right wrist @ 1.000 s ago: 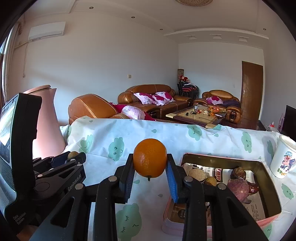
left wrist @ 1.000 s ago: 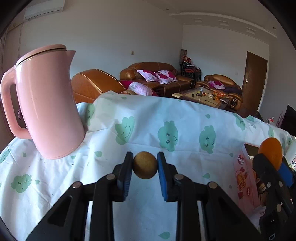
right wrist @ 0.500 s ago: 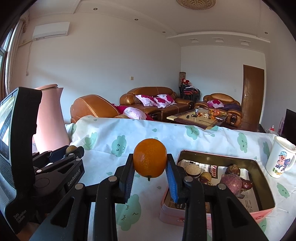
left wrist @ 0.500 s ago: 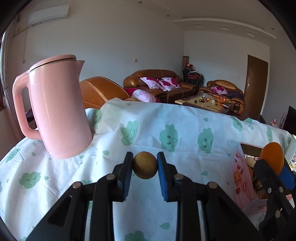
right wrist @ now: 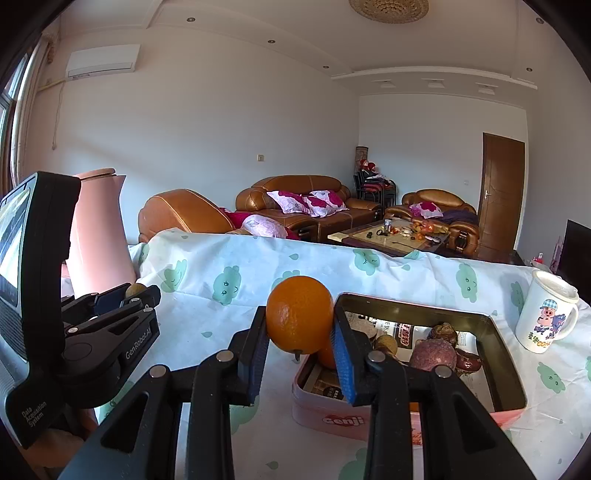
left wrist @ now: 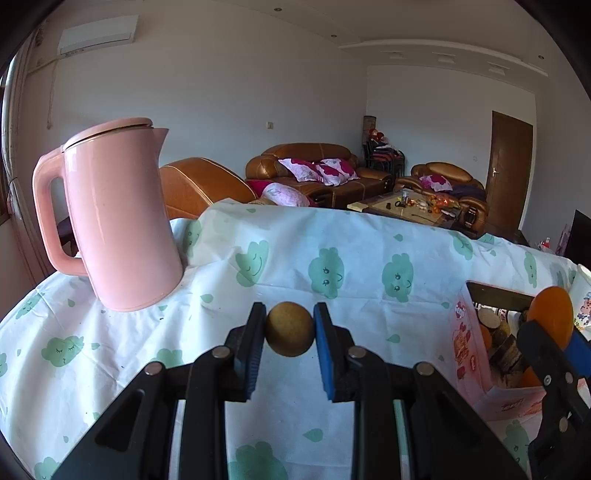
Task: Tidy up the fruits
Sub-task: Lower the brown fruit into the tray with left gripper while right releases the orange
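Both grippers have lifted a little since the earlier frames, so the pink kettle (left wrist: 114, 218) and pink tin (right wrist: 406, 373) sit lower in view. Left gripper (left wrist: 290, 336) pinches a small brown round fruit (left wrist: 290, 334) above the cloud-print tablecloth (left wrist: 332, 266). Right gripper (right wrist: 299, 336) pinches an orange (right wrist: 299, 314) over the tin's near-left corner, beside the cartoon mug (right wrist: 546, 314).

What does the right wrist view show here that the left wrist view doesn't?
Only the right wrist view shows the ceiling lamp and the whole inside of the pink box, with a purple fruit. Only the left wrist view shows the kettle handle. Both show the pink kettle, the orange in the right tool, and the brown fruit in the left tool.
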`<state>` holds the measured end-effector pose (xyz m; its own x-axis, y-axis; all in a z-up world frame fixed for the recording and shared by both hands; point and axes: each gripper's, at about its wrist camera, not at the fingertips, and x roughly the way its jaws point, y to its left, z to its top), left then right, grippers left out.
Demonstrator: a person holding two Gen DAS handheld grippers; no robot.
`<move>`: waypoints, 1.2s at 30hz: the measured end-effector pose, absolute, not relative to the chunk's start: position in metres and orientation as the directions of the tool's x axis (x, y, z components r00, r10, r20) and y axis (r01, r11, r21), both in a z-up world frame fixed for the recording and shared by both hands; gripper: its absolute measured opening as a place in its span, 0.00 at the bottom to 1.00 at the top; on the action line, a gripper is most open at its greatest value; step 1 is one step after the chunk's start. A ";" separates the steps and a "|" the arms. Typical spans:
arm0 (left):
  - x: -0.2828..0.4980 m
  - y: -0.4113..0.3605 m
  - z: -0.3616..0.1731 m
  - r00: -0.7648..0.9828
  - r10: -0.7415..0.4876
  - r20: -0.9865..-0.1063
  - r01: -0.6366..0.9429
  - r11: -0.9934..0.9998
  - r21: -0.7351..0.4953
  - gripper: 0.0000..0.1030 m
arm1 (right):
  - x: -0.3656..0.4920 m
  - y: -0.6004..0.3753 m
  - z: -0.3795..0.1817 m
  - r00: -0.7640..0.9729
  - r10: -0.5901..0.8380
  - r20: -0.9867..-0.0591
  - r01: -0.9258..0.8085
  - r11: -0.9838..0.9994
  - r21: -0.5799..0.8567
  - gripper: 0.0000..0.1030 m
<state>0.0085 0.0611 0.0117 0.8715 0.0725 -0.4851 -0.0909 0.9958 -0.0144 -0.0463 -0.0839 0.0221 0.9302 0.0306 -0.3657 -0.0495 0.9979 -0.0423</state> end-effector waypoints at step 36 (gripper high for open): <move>-0.012 -0.042 0.025 0.890 -0.073 -0.451 0.087 0.996 0.009 0.27 | -0.079 -0.177 0.035 0.953 -0.094 -0.286 0.068 0.993 -0.099 0.34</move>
